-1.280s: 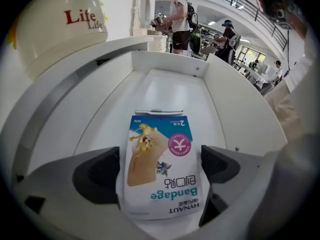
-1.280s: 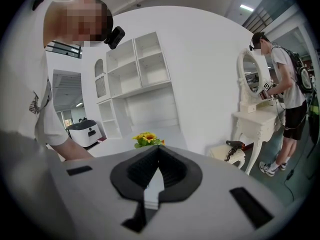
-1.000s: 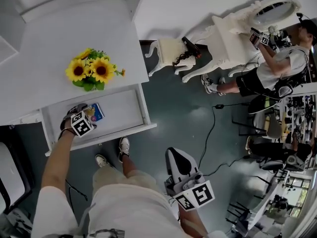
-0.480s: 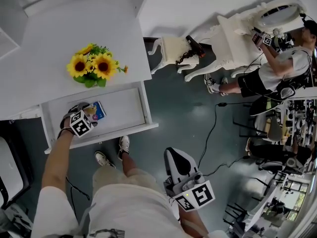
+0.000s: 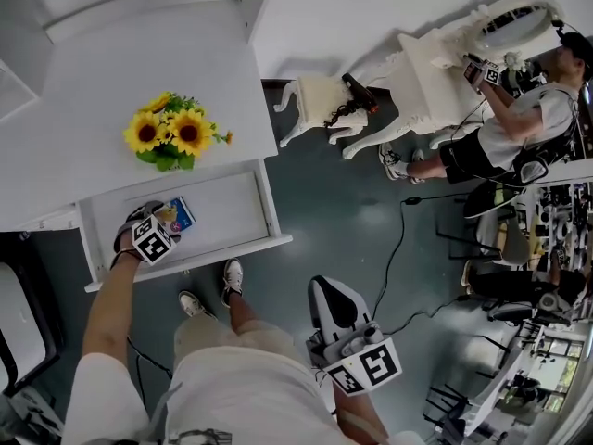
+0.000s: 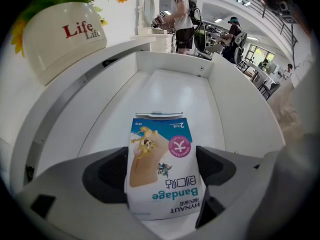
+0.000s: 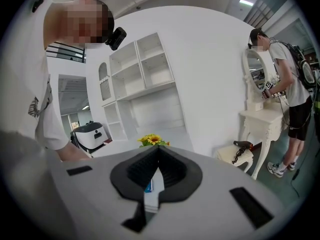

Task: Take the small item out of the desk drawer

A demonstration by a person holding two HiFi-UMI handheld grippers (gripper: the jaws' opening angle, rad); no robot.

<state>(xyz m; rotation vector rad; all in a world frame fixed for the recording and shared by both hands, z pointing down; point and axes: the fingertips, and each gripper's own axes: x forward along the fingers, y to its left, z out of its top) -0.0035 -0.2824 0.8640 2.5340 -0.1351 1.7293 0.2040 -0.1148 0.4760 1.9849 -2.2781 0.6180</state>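
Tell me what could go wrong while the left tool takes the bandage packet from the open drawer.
1. The jaws of the left tool are closing on either side of the bandage packet, which lies flat on the floor of the drawer. The thin packet may buckle or slip out.
2. The jaws ride low, so they may scrape the drawer floor.
3. The sunflower pot stands on the desk just above the drawer, so a careless lift could bump it.

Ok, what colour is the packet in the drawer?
Packet: white with teal-blue band; left gripper view.

left gripper [image 5: 160,225] jaws closing in from wide, bandage packet [image 6: 162,169] between them
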